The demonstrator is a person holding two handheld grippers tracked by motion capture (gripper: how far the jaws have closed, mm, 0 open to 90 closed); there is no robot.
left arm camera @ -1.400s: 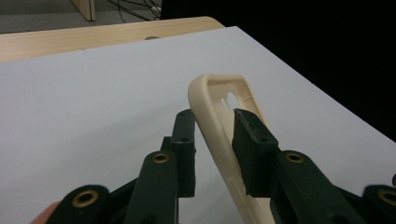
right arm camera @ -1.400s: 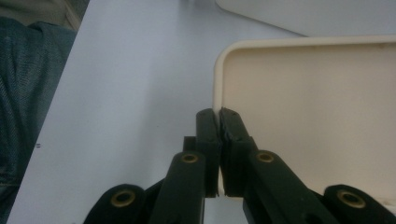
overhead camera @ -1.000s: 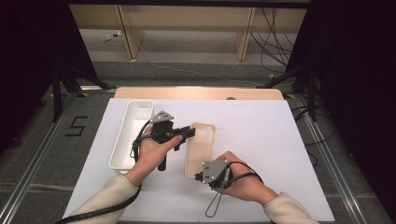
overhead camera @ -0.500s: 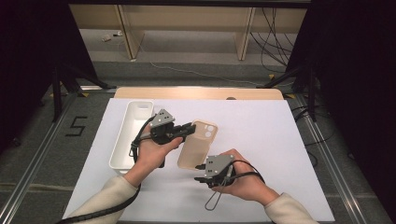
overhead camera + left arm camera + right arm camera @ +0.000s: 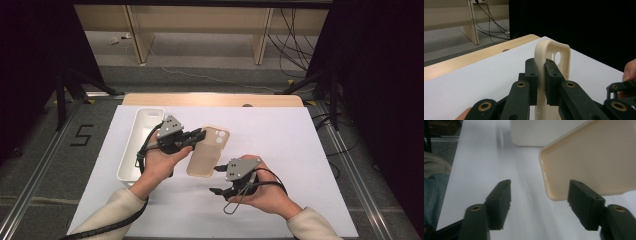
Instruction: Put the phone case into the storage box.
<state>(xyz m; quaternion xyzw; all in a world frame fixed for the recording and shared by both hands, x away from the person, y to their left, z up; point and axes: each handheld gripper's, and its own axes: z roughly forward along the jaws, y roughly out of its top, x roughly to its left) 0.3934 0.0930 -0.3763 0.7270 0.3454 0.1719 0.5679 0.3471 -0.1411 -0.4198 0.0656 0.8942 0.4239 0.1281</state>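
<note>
Now, from the high view, my left gripper (image 5: 199, 136) is clamped on the long edge of the beige phone case (image 5: 207, 152), near its camera-cutout end, and holds it tilted just above the white surface (image 5: 300, 150). The white tray (image 5: 141, 145) lies at nine o'clock of the case, close beside my left hand. My right gripper (image 5: 218, 180) sits at five o'clock of the case, near its lower end; its jaws have just been opening, with nothing between them.

Along the left gripper view, both pads (image 5: 532, 75) press the case's thin side wall (image 5: 541, 62), and the case (image 5: 560, 60) stands on edge, camera cutout toward twelve o'clock.

Through the right gripper view, my jaws stand apart over bare surface (image 5: 481, 157), and the case's rounded corner (image 5: 584, 162) hangs at one o'clock, clear of both pads; the tray's wall (image 5: 536, 132) lies at twelve.

With one narrow pinch on a flexible wall carrying the case, I judge it could pivot or slip out, and a hasty swing toward the tray might knock its free end against the rim.
</note>
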